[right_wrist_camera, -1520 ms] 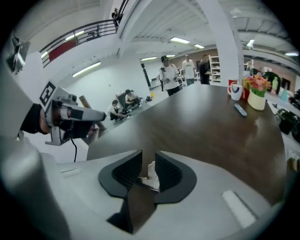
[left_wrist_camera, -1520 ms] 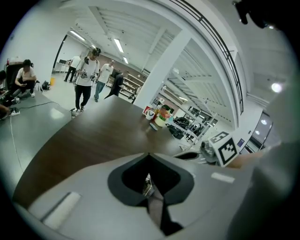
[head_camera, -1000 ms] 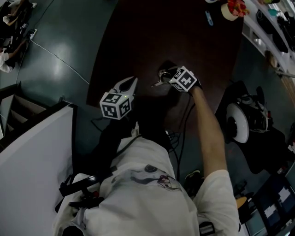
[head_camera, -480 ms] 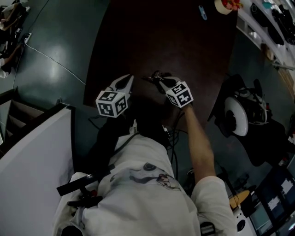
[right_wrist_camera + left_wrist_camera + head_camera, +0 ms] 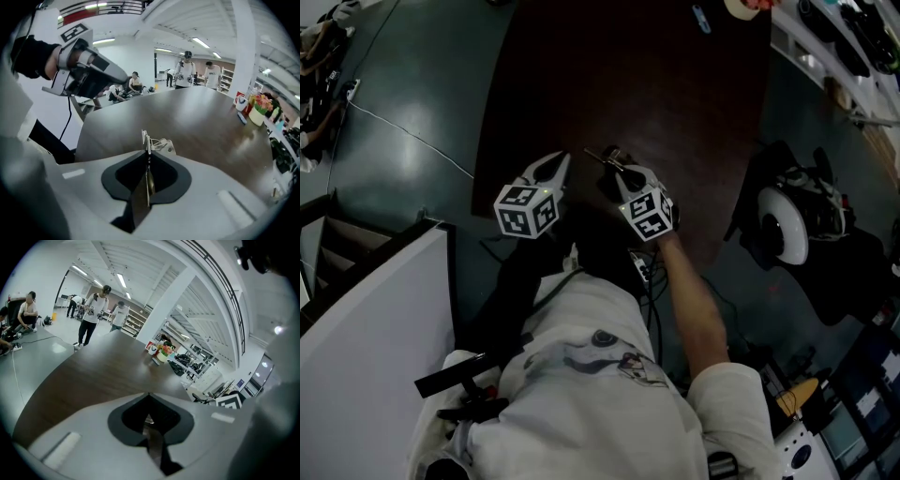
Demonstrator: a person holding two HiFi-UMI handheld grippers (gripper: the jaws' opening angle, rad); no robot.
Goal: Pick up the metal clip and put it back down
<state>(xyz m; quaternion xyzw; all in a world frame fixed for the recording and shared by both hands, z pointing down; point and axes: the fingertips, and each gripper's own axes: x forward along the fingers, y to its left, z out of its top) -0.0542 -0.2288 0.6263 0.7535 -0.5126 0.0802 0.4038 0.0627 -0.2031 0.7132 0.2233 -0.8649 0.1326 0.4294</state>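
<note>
Left gripper (image 5: 558, 159): jaws together, nothing between them, above the table's (image 5: 675, 84) near left corner. Right gripper (image 5: 617, 167), just beside it along the near edge: jaws closing on the metal clip (image 5: 151, 142), which protrudes past their tips, seemingly clear of the tabletop.

Metal clip (image 5: 607, 158) by table's (image 5: 628, 75) near edge; left tool (image 5: 557, 159) to its left.

right gripper (image 5: 146, 157) jaws closing on metal clip (image 5: 159, 144); left gripper (image 5: 149, 397) jaws together.
</note>
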